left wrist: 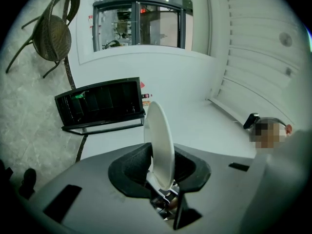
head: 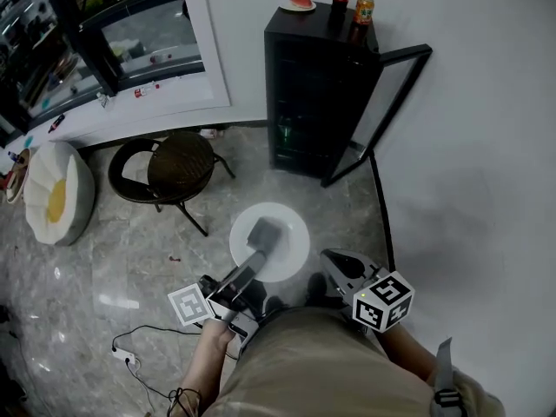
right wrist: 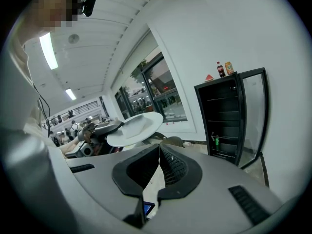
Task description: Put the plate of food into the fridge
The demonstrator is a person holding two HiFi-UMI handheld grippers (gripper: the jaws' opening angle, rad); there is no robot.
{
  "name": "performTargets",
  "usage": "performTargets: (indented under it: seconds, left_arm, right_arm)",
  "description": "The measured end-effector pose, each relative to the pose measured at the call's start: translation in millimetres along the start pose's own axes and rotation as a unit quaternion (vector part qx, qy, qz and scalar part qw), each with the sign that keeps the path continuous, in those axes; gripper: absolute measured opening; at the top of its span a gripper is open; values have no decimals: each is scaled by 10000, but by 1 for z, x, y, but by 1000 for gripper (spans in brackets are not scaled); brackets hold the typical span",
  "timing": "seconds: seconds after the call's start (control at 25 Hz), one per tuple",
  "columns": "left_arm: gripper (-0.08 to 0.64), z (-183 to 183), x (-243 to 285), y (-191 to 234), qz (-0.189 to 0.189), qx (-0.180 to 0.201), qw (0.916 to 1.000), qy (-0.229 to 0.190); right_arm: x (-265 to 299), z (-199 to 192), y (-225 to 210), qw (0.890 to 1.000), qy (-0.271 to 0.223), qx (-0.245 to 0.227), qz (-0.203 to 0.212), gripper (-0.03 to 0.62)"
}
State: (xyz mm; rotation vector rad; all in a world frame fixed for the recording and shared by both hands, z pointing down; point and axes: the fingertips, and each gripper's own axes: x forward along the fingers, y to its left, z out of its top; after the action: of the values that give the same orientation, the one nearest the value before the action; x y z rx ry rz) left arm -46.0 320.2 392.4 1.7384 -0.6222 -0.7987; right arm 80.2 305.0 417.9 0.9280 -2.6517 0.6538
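White plate (head: 292, 252) clamped in left tongs (head: 264, 234), right tongs (head: 335, 264) together and empty; mid-carry, next stepping up to open fridge (head: 313, 102) at upper centre.

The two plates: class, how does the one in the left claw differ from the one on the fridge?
The held plate is bare; the fridge-top plate carries a red wedge. The left claw grips the held plate above the floor; the fridge-top plate rests on the fridge. Both are white and round.
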Motion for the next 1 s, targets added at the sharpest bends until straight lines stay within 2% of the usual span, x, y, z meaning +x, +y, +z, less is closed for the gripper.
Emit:
performTargets:
  seconds: [0.4,0.64,1.0]
  left_arm:
    - [83,-3,61,7,132,58,9999,47]
    - [83,-3,88,11,246,181,9995,-76]
    - [83,-20,117,15,431,283,9985,-179]
  right_arm:
    - [-3,19,-55,9998,-41,173,116,21]
    - [-5,29,-85,9995,-40,195,244,21]
    - [-13,28,-116,9986,65,225,482,23]
